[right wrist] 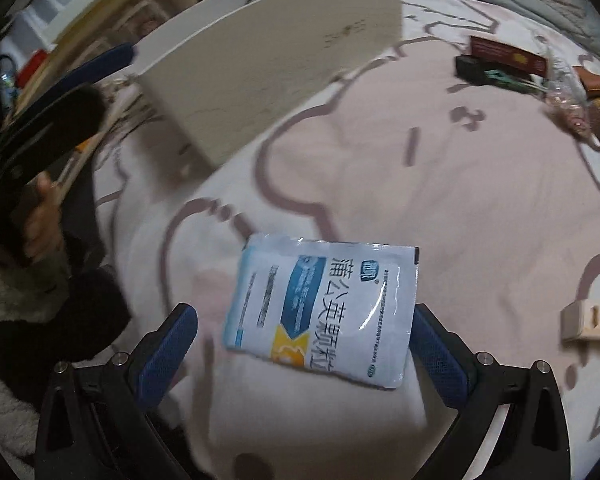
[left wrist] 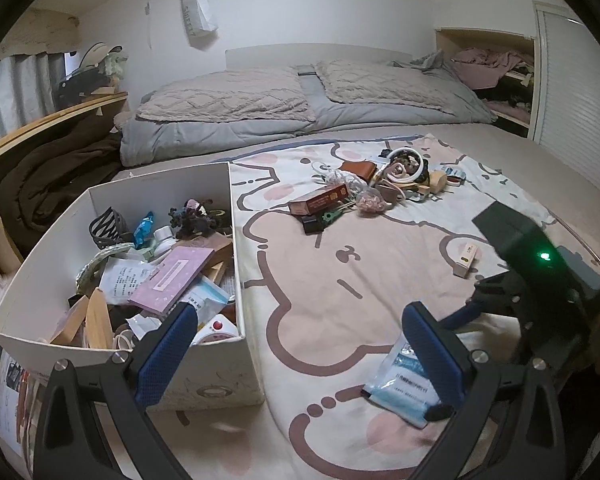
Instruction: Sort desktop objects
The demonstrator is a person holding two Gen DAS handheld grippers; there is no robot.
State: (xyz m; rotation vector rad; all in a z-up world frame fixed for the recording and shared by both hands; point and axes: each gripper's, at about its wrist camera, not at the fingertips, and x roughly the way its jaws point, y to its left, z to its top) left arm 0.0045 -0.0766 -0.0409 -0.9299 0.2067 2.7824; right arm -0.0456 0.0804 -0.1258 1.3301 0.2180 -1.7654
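Lying flat on the cartoon-print blanket (right wrist: 440, 184), just right of the white storage box (right wrist: 260, 76), a blue-and-white sachet (right wrist: 320, 308) is seen between the spread fingers of the right gripper (right wrist: 304, 344); its right edge is touched or nearly touched by the right pad, and nothing is clamped yet. The left gripper (left wrist: 300, 344) is held with its fingers wide apart and empty, its left finger over the box's near corner. The sachet is judged light, thin, pliable and glossy, so slipping and buckling are likely; a pinch across one short sealed edge is advised. Its long axis is seen running from the camera's near side away toward the box, tilted slightly left. Further right of the box, a small cream carton (right wrist: 590, 320) is left unsorted.
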